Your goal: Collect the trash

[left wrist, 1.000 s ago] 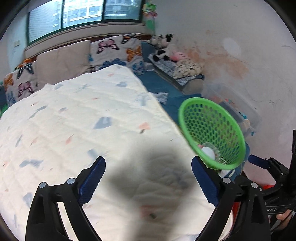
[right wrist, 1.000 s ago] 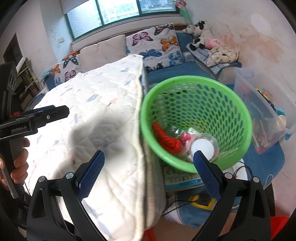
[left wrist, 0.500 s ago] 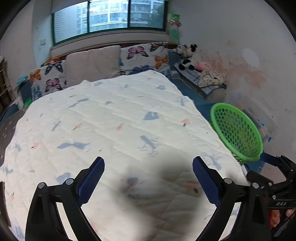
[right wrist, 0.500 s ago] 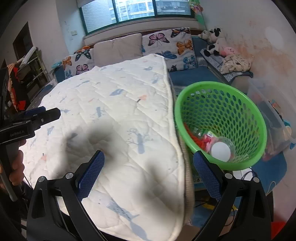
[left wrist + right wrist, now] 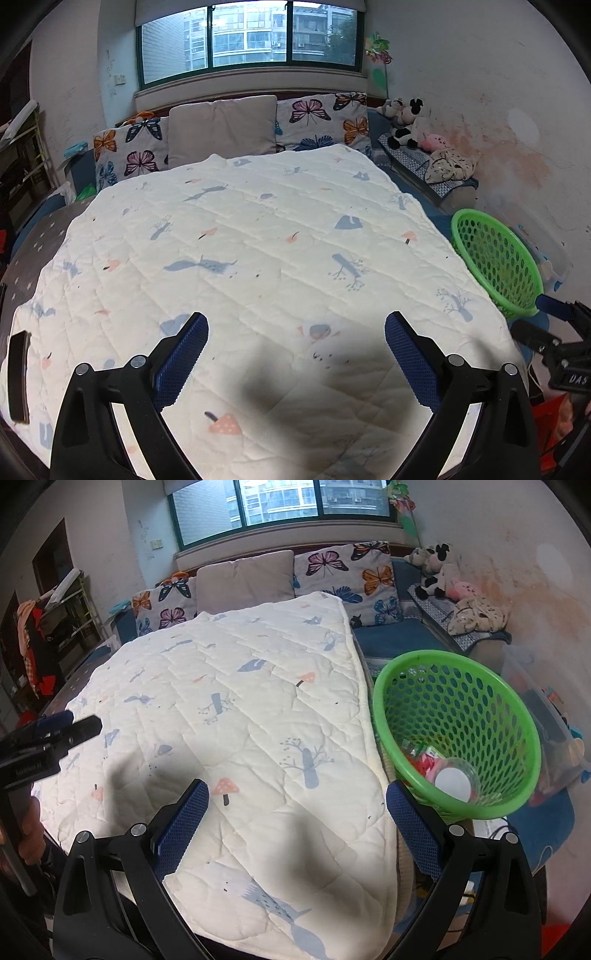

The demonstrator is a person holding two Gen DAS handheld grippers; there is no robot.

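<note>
A green mesh basket [image 5: 458,734] stands to the right of the bed and holds trash: a clear cup with a white lid [image 5: 453,783] and red and white wrappers [image 5: 421,762]. It also shows at the right edge of the left wrist view [image 5: 495,258]. My left gripper [image 5: 295,350] is open and empty above the near part of the white quilt [image 5: 258,251]. My right gripper [image 5: 297,825] is open and empty above the quilt's right edge [image 5: 369,738], left of the basket. The left gripper also shows at the left of the right wrist view [image 5: 55,731].
A dark phone-like slab [image 5: 18,374] lies on the quilt's left edge. Butterfly pillows [image 5: 321,122] and a beige pillow [image 5: 221,129] line the headboard. Plush toys [image 5: 406,125] sit on a bench at right. A clear storage box [image 5: 539,716] stands behind the basket.
Both grippers have pulled back and swung left, away from the basket. The basket has shifted right in both views. More of the quilt is in view.
</note>
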